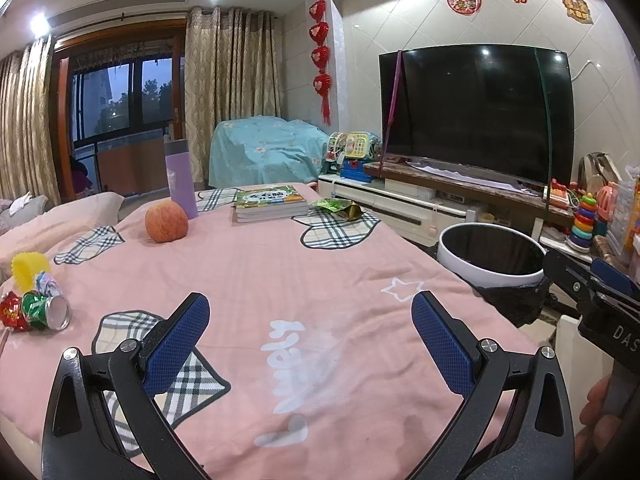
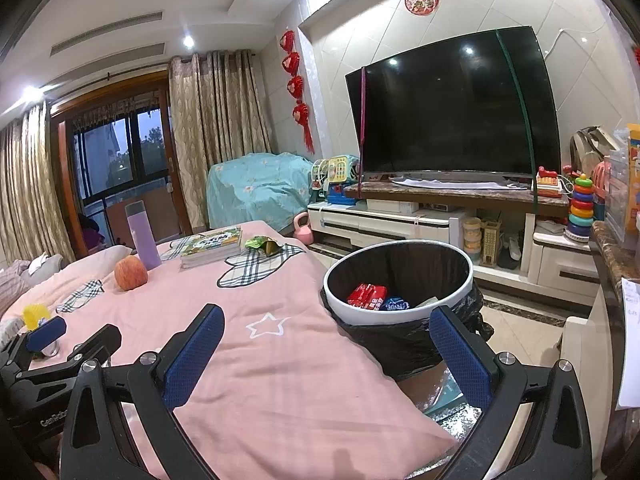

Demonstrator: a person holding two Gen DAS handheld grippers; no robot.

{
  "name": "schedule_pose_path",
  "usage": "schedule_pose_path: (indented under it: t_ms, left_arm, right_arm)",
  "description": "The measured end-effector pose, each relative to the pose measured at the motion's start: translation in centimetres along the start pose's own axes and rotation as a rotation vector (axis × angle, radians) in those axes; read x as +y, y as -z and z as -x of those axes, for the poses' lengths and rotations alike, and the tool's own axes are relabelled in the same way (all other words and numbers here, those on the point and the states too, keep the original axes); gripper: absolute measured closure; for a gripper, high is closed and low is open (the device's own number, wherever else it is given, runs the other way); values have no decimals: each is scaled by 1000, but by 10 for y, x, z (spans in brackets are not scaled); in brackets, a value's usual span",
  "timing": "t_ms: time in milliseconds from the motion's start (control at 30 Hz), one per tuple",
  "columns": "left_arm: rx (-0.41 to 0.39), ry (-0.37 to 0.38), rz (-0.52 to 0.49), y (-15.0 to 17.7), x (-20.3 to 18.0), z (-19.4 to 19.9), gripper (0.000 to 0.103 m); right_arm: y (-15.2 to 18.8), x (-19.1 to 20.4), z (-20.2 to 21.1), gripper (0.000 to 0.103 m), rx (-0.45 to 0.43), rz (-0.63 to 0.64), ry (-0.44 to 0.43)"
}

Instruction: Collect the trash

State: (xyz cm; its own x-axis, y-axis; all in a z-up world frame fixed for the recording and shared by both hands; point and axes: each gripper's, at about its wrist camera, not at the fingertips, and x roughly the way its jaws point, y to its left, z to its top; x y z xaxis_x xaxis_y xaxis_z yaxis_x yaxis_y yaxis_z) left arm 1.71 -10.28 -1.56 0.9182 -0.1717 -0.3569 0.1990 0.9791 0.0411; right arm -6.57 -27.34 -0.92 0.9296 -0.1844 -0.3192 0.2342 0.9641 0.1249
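On the left wrist view, the left tongs (image 1: 310, 314) hover spread wide and empty over the pink-covered table (image 1: 280, 272); a crushed can (image 1: 38, 312) lies far left, a green wrapper (image 1: 340, 207) at the far edge. On the right wrist view, the right tongs (image 2: 326, 330) gape empty beside the bin (image 2: 396, 280), which holds what look like red and blue wrappers (image 2: 374, 298).

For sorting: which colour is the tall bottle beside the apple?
Light purple bottle, clearest in left wrist view.

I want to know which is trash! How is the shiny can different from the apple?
The can lies on its side near the table's left edge, while the apple sits upright farther back beside the purple bottle. The can is crinkled with red and green print; the apple is smooth, round and orange-red. Both rest on the pink cloth, untouched by either gripper's fingers.
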Motion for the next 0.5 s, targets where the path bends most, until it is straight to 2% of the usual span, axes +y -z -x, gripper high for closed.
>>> schedule_pose_path:
  t_ms: [500]
  left_arm:
    - [28, 22, 38, -1, 13, -8, 0]
  right_arm:
    - [-5, 3, -12, 0, 40, 8, 4]
